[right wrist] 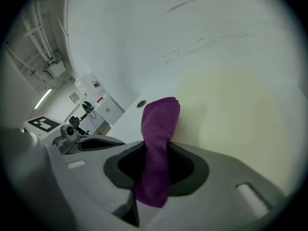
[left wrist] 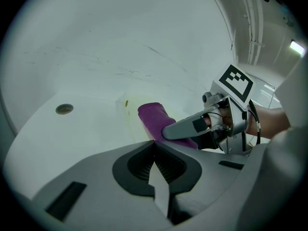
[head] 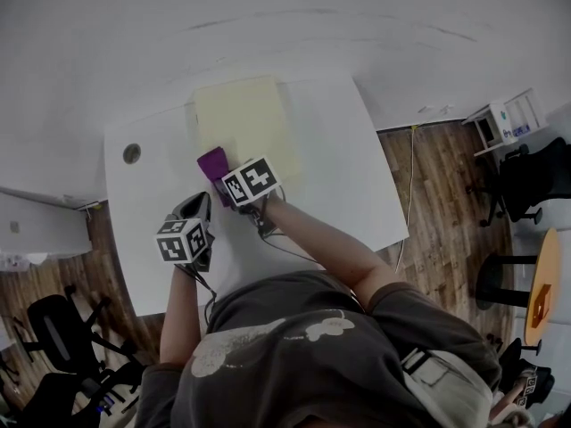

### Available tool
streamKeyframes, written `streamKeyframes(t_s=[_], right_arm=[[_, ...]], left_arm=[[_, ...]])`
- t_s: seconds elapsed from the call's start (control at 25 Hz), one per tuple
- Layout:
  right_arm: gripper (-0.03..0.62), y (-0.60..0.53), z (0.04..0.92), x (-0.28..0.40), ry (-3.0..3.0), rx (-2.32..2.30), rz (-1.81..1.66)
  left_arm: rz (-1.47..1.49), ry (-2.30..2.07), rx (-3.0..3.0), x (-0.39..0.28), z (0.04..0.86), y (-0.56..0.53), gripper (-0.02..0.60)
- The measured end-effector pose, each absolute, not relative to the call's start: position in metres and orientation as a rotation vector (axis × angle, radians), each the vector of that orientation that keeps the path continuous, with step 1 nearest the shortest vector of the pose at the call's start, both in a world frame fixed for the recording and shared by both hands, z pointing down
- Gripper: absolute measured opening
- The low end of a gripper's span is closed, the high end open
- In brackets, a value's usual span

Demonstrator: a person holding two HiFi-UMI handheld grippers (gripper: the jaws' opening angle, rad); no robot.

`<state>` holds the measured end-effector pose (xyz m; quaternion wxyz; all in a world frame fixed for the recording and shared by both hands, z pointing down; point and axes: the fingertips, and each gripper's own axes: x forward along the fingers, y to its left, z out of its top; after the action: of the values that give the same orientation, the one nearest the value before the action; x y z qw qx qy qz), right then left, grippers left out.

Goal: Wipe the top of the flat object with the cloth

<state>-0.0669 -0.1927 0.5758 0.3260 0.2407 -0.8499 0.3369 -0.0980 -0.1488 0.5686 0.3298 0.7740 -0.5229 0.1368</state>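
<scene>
A: White bench [head: 339,168] by a white wall [head: 268,16], wood floor [head: 437,203] around it. Where was the cloth [right wrist: 160,124]?
B: Purple, clamped in the right tongs [right wrist: 154,177]. Its folded end stuck out forward over the near-left corner of the flat object [head: 245,123], a pale yellow sheet lying on the bench. Contact couldn't be confirmed.
A: Why held that way?
B: Likely so the free end could drag across the top. Most of the sheet lay ahead of it, so the wiping looked barely begun.
A: Left tongs [left wrist: 154,150]?
B: Pressed together on nothing, over bare bench just beside the right pair. Probably parked out of the way.
A: Any text?
B: None readable. Only square black-and-white markers on the marker cubes [head: 250,181]. A red-marked sign [right wrist: 95,85] far off was too small.
</scene>
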Motion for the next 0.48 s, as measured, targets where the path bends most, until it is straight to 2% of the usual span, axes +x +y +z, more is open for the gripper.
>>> streamKeyframes(t_s=[0.48], right_arm=[[0.117,-0.219,0.580,0.007,-2.196,0.811,0.971]], left_arm=[[0.393,-1.338,2.064,-0.073,0.567,-0.160,-0.005]])
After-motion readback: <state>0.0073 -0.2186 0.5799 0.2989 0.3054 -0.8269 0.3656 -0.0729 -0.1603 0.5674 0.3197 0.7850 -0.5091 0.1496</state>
